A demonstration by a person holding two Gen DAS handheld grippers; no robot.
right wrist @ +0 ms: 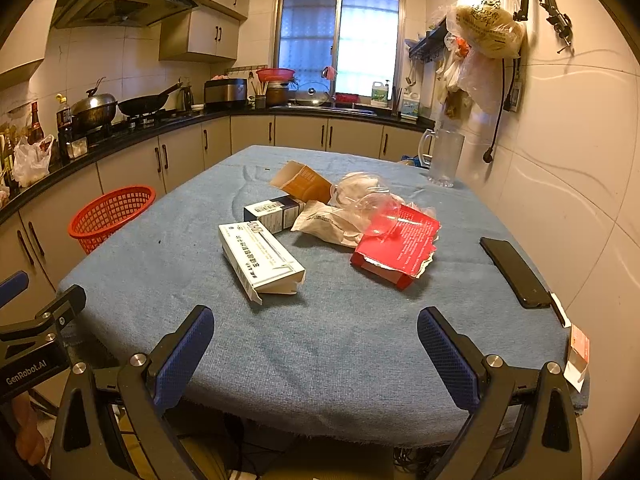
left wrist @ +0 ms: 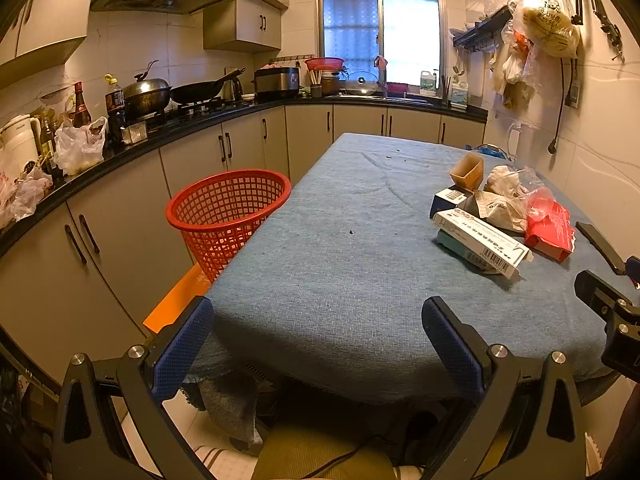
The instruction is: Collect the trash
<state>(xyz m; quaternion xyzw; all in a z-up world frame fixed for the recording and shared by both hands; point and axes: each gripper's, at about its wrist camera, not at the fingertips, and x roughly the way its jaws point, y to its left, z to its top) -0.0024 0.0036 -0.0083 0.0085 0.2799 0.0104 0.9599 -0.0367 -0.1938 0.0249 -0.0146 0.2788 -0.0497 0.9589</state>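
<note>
The bench is the biggest thing here, draped in a coarse blue cloth with a frayed near edge, and it stands in a tiled kitchen with pale cabinets and a black counter running along the left and far sides under a window. A red plastic lattice basket stands off the bench's left edge on an orange seat; nothing shows inside it. A clear jug stands at the far right corner of the bench, seemingly with nothing in it. The trash lies in a loose heap right of the bench's middle: a long white carton nearest, its end flap open; a torn red box to its right; crumpled paper and clear plastic film overlapping between and behind them; a dark blue-and-white box; and farthest, a brown open carton tilted on its side. A flat black phone lies near the right edge, apart from the heap. The left claw and right claw both hover at the near edge with blue ribbed pads spread wide, holding nothing.
</note>
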